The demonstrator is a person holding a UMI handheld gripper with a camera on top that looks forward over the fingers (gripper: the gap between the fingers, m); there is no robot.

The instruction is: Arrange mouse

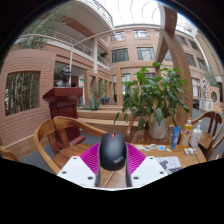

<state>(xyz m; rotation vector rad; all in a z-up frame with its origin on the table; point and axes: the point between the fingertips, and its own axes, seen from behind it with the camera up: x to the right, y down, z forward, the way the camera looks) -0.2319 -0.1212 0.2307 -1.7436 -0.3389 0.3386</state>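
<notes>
A black computer mouse with a red scroll wheel sits between my gripper's fingers. Both pink pads press against its sides, so the gripper is shut on the mouse and holds it up above a wooden table. The mouse's tail end points toward me, and its front points away toward the potted plant.
A potted plant in a white pot stands on the table beyond the mouse. Bottles and small items lie to the right of it. A wooden chair stands to the left, another to the right. Brick buildings lie behind.
</notes>
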